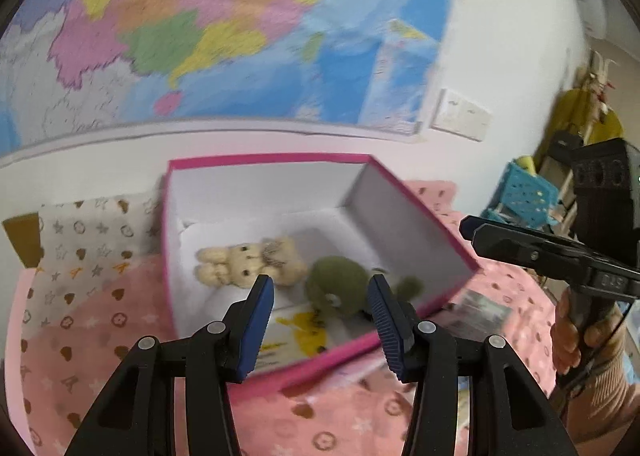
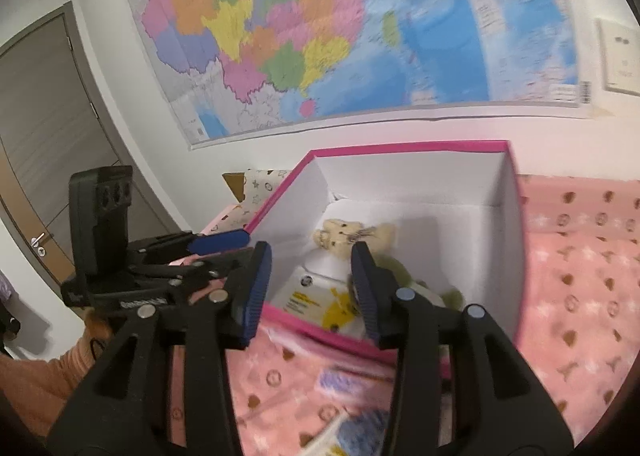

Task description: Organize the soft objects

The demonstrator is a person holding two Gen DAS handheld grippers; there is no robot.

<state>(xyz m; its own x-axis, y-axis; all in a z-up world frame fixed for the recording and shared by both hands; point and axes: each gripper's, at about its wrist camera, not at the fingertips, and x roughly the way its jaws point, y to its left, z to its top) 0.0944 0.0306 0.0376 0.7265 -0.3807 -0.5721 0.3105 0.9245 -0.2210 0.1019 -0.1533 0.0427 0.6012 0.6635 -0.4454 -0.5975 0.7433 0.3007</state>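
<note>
Hovering at the near rim of the pink box (image 1: 404,191), your left gripper (image 1: 320,300) has its blue-padded fingers (image 1: 258,320) spread wide with nothing between them. Inside, on the white floor, a cream plush bunny (image 1: 248,262) lies on its side toward the left wall; just to its right and nearer you sits a green plush toy (image 1: 340,288), blurred. A white card with yellow print (image 1: 296,330) lies on the floor at the near wall. The box rests on a pink patterned blanket (image 1: 100,336); a white patterned pillow (image 1: 88,240) sits to its far left.

Your right gripper (image 2: 310,288) hangs over the same near rim of the box (image 2: 516,240), fingers (image 2: 366,288) likewise parted and holding nothing. From there the bunny (image 2: 344,238) lies at the far end and the green plush (image 2: 404,276) shows partly behind the right finger. A wall map (image 2: 320,27) hangs behind.
</note>
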